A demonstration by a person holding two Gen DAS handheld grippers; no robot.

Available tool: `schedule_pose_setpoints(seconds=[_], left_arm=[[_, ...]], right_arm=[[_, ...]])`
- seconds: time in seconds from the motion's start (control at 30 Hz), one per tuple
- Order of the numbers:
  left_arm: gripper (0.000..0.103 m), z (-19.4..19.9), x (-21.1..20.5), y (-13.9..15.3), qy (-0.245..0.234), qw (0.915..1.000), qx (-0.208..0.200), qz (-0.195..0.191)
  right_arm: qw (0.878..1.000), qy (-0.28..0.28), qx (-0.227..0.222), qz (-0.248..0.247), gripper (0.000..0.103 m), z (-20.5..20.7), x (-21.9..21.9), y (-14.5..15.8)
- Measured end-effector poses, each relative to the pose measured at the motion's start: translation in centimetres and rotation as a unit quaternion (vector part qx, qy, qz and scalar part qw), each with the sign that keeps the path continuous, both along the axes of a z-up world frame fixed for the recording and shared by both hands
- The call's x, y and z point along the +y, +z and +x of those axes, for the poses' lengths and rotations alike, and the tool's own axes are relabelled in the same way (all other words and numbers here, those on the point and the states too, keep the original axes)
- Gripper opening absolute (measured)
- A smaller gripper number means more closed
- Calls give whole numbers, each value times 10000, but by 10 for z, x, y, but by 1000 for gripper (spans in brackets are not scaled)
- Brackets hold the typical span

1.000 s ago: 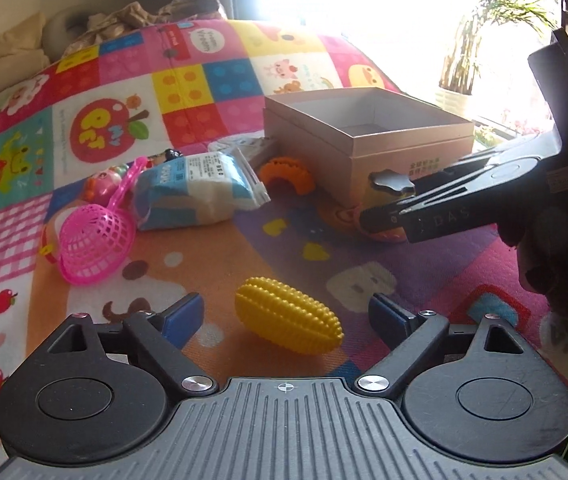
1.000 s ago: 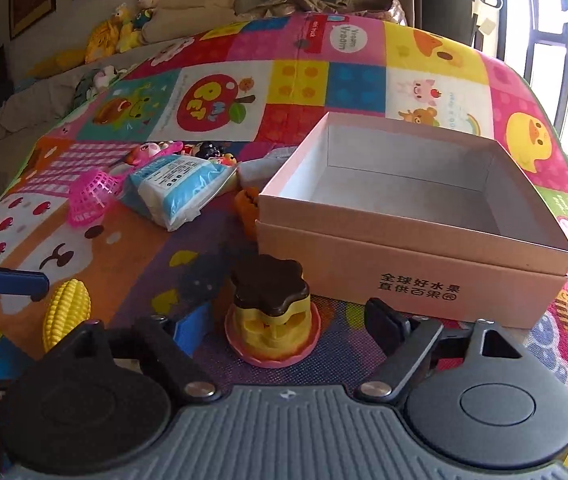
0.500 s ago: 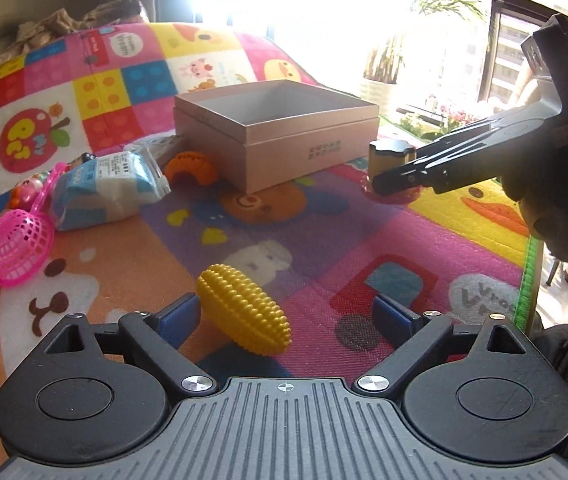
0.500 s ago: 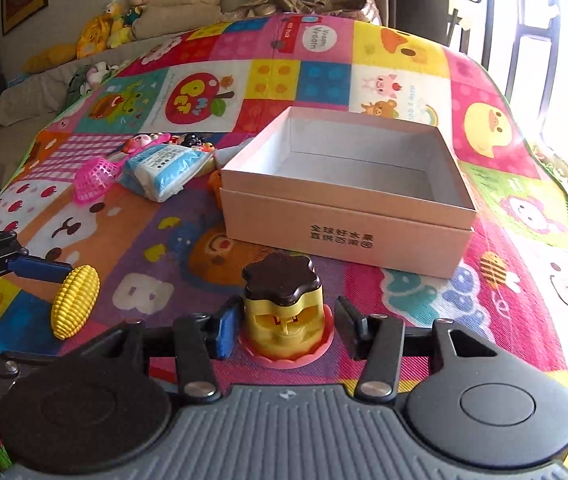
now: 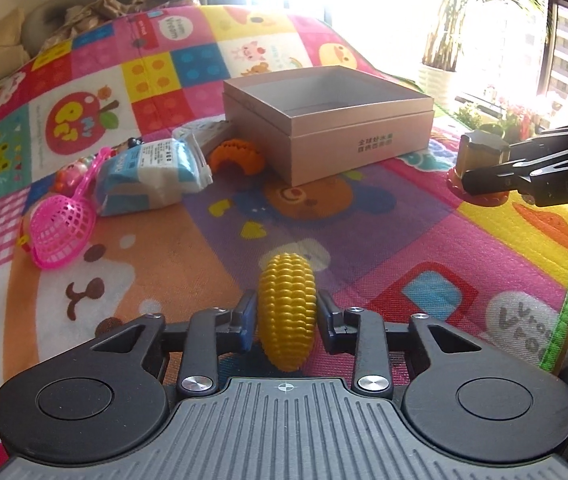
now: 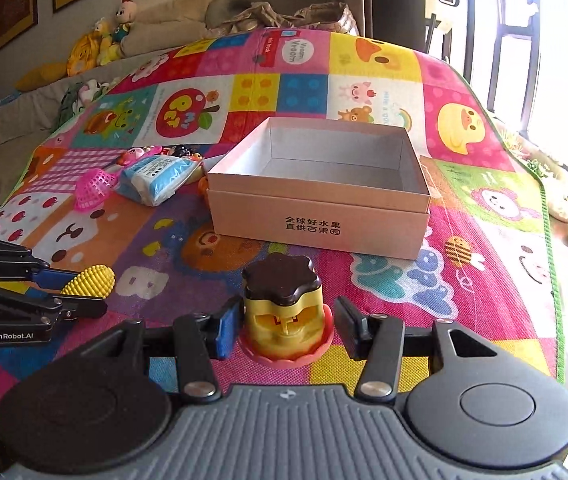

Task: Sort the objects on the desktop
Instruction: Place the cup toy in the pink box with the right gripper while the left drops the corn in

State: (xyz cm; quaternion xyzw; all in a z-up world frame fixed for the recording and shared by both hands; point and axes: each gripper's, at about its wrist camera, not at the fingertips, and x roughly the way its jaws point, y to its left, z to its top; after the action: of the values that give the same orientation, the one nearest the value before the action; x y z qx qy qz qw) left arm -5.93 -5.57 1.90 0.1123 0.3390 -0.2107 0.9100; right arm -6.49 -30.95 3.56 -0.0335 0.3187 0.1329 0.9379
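Box (image 6: 318, 220): on the play mat (image 6: 484, 280), far side, open at the top.
Tissue pack (image 5: 151, 174): left of the box, on the mat.
Scoop (image 5: 61, 228): left of the tissue pack, just beside it.
Ring toy (image 5: 237, 156): between the tissue pack and the box, against the box's left corner.
Corn toy (image 5: 288, 312): near side of the mat, in front of the box, between the jaws of the left gripper (image 5: 287, 320).
Cake toy (image 6: 284, 312): right of the corn toy, in front of the box, between the jaws of the right gripper (image 6: 286, 330).
Soft toys (image 6: 99, 46): behind the mat, on the sofa (image 6: 15, 120).
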Motion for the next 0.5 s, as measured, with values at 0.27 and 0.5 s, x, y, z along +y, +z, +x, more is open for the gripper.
schedule_pose_setpoints(seconds=[0.27,0.5], left_arm=[[35,24,-50,74,-419,9882,-1469,109],[60,110,-96,110,-330,9764,-2133,65]], right_arm=[[9969,-100,-777,35,50,2,-21,58],[9921,-464,-1155,166,53,99,-24,111]])
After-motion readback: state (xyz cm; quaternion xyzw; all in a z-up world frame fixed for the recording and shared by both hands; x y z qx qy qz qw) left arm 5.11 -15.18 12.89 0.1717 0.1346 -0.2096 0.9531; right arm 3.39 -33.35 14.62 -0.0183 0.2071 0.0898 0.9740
